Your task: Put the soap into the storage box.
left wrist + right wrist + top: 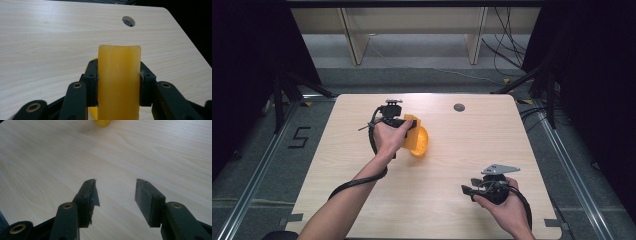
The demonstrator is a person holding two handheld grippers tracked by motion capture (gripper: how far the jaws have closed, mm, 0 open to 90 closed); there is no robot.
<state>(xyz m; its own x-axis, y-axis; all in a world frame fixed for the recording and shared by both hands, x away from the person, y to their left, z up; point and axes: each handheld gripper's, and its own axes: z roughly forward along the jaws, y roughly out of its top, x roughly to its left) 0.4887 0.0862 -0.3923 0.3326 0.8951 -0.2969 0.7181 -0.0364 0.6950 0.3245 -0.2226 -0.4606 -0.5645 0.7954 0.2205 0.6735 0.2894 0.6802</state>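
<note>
A yellow-orange plastic scoop-like object (417, 140) lies on the wooden table (462, 150), left of centre. My left gripper (404, 125) is shut on its flat handle; in the left gripper view the black pads (92, 82) press on both sides of the yellow handle (118, 82), which stands up between them. My right gripper (468, 190) hovers near the table's front right, pointing left. Its jaws stand open in the right gripper view (115, 192), with bare tabletop between them. A bit of the yellow object (102, 123) shows far off at the top edge.
A round cable hole (459, 107) (128, 21) sits in the table near its far edge. Black cables trail from both grippers across the wood. Dark curtains and floor rails flank the table, and wooden frame legs (354, 40) stand behind it.
</note>
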